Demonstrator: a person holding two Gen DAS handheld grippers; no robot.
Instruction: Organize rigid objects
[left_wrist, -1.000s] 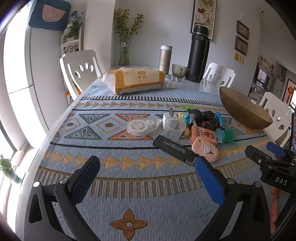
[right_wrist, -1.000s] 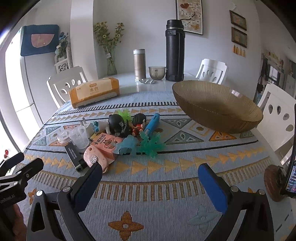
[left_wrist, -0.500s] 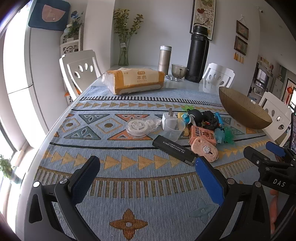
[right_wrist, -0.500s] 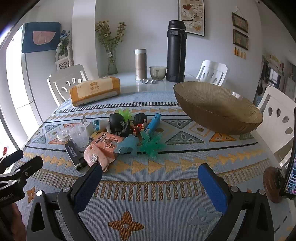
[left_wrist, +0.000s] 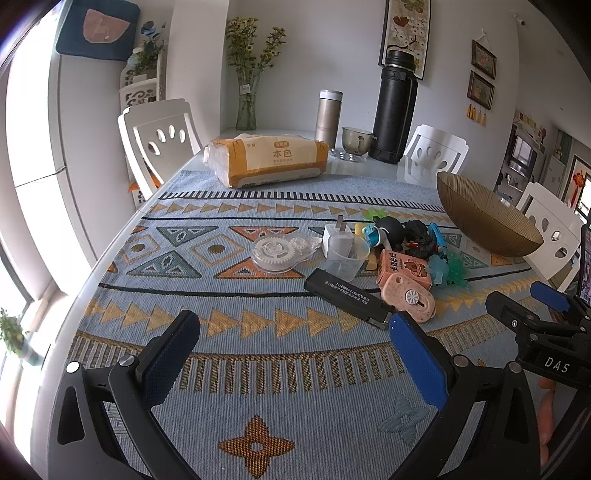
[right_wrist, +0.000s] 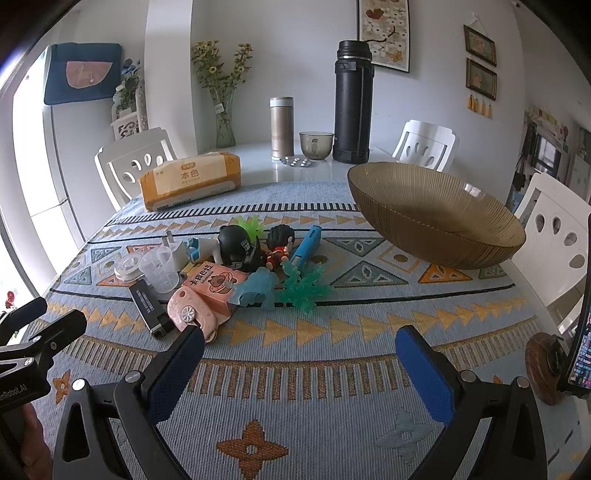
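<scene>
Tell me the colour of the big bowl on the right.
Amber-brown translucent glass with fine ribbing; the bowl shows best in the right wrist view.

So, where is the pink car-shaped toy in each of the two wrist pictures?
Left wrist view: the pink car-shaped toy lies right of centre, just above the right fingertip.
Right wrist view: it lies left of centre, just above the left fingertip.
Shared landmark: the black bar lies directly to its left in both views.

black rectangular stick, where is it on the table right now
The black stick lies flat on the tablecloth at the left edge of the clutter in the right wrist view, beside the pink gadget, just in front of the clear cup.
</scene>
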